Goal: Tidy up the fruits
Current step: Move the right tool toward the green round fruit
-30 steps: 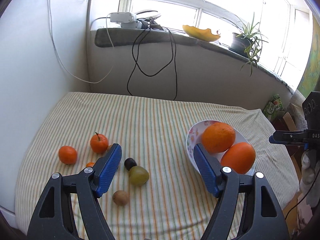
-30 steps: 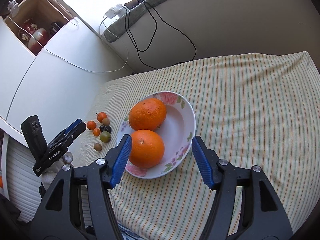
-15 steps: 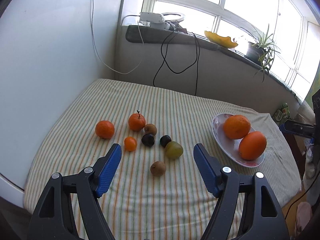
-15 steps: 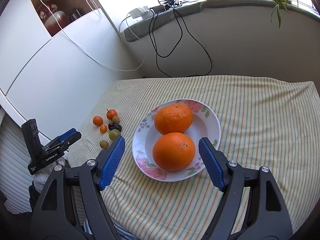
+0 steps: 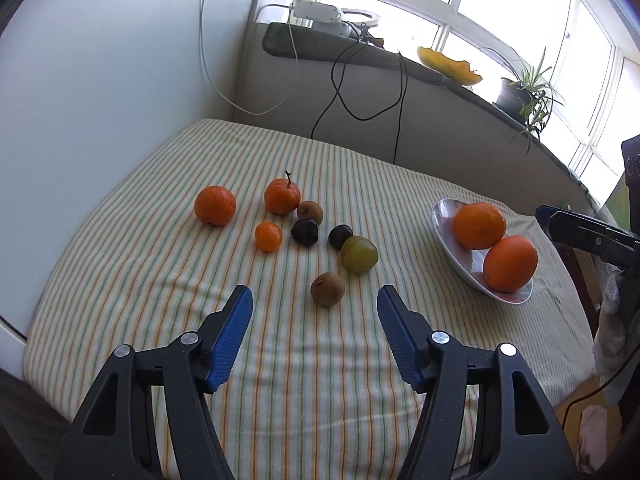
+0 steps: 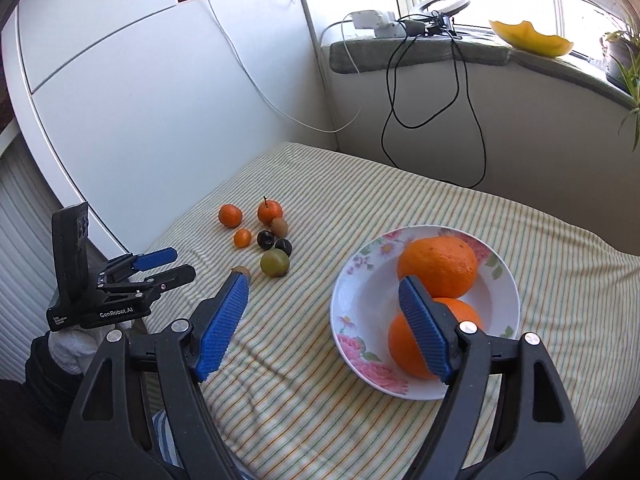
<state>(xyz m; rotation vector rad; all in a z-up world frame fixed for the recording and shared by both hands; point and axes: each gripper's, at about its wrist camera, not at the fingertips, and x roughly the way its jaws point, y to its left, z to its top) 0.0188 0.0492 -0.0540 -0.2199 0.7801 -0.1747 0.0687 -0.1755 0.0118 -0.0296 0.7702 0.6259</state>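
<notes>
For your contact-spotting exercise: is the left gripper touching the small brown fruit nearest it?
Apart. The left wrist view shows striped cloth between the left gripper and the brown fruit, jaws open and empty.

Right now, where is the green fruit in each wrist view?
Left wrist: green fruit sits mid-frame on the striped cloth, just beyond the blue fingers.
Right wrist: green fruit lies left of centre, left of the plate.
Shared landmark: the flowered plate holding two oranges.
</notes>
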